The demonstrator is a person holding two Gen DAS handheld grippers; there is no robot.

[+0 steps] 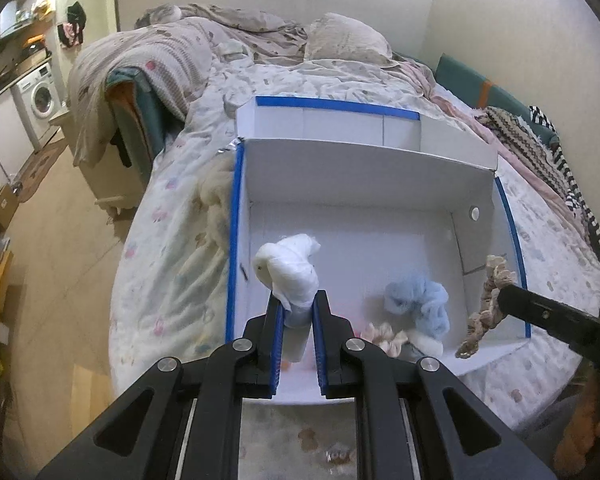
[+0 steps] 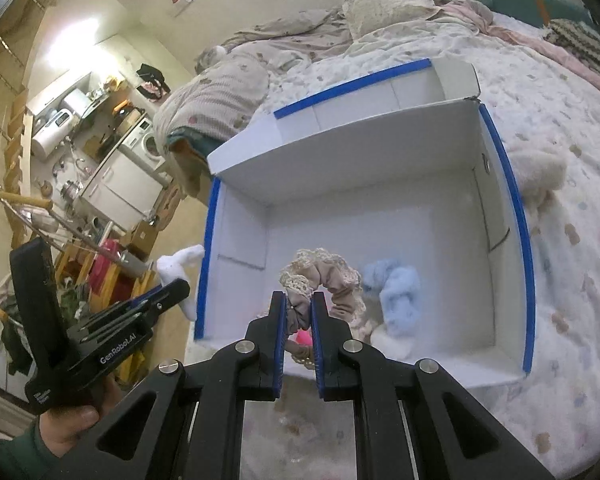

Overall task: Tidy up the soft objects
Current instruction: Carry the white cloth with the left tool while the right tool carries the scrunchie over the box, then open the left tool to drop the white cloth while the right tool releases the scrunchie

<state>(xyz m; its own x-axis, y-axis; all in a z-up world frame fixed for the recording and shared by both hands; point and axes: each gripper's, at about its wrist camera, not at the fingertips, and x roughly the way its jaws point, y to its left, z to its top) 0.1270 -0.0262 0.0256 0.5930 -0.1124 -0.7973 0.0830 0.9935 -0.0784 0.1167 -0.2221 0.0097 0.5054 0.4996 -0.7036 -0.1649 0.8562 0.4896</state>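
A white cardboard box (image 1: 340,168) with blue taped edges lies open on the bed; it also shows in the right wrist view (image 2: 380,152). My left gripper (image 1: 298,300) is shut on a white fluffy soft piece (image 1: 288,272) above the box's near left part; that piece (image 2: 178,266) shows beside the box in the right wrist view. My right gripper (image 2: 299,300) is shut on a beige lace-trimmed scrunchie (image 2: 324,276), which hangs at the box's right side (image 1: 486,304). A light blue fluffy scrunchie (image 1: 418,300) and a pink scrunchie (image 1: 384,338) lie inside.
The bed (image 1: 172,240) has a patterned quilt, with rumpled bedding and a pillow (image 1: 344,40) behind the box. A cream fluffy item (image 2: 540,172) lies on the bed beside the box. A washing machine (image 1: 40,96) and cluttered floor are to the left.
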